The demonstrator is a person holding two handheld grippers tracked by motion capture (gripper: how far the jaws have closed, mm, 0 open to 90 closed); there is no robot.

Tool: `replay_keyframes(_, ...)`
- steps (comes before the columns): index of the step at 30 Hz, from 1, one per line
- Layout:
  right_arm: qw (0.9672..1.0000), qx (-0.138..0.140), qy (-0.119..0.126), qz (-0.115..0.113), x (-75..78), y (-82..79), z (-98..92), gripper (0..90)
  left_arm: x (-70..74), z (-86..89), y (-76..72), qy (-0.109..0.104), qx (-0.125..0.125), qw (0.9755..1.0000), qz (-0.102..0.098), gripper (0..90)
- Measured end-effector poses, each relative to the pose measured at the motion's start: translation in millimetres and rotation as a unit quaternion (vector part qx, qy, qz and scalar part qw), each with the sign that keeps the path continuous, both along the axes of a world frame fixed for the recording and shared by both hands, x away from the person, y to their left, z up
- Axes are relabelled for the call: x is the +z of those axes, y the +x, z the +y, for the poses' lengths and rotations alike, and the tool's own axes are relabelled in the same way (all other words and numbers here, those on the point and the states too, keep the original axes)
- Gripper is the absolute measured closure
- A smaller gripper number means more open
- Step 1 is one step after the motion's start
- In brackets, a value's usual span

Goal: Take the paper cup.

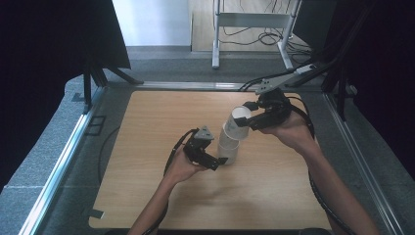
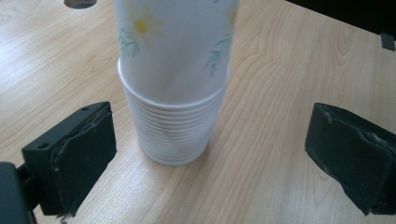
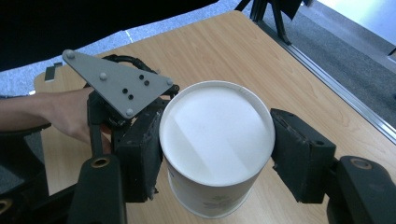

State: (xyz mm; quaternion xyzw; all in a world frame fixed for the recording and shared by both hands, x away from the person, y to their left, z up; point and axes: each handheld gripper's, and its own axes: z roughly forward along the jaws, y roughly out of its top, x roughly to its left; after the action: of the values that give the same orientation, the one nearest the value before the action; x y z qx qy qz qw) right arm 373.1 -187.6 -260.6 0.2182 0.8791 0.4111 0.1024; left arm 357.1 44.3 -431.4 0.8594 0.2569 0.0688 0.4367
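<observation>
A stack of white paper cups [image 1: 228,147] stands upright near the middle of the wooden table [image 1: 161,122]. My left gripper [image 1: 217,161] is at the stack's base, open. In the left gripper view its jaws stand wide on either side of the stack [image 2: 173,135], and neither pad [image 2: 79,149] touches it. A cup with a daisy print [image 2: 173,42] rises out of the nested rims. My right gripper [image 1: 247,115] is shut on the top paper cup [image 1: 238,120], which tilts above the stack. In the right gripper view the pads press the sides of that cup [image 3: 215,135] just under its rim.
A metal frame [image 1: 252,19] with cables stands on the floor beyond the table. Aluminium rails [image 1: 63,156] run along both sides, with black curtains behind them. The left gripper's grey plate [image 3: 119,84] is close behind the held cup. A small hole [image 2: 79,3] marks the tabletop.
</observation>
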Motion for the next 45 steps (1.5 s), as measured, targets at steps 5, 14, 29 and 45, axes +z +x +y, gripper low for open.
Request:
replay_keyframes(5,0.9999,0.014,-0.002,-0.004,-1.4,-14.7,-1.0,37.2,1.9,0.5,-9.4,-0.005,-0.006,1.0,-0.005,2.6)
replay_keyframes(14,0.9995,0.033,-0.003,-0.002,-17.4,-32.4,-0.6,37.2,0.3,1.8,-22.8,-0.017,-0.023,0.9996,-0.007,1.8)
replay_keyframes(29,0.999,0.045,0.006,0.005,-52.3,-49.3,-3.3,37.2,-6.1,-7.9,-44.9,-0.029,-0.052,0.998,-0.02,3.4)
replay_keyframes(45,0.9982,0.057,0.008,0.02,-91.6,-57.0,4.0,37.2,-24.7,-19.8,-50.7,-0.039,-0.062,0.997,-0.025,8.5)
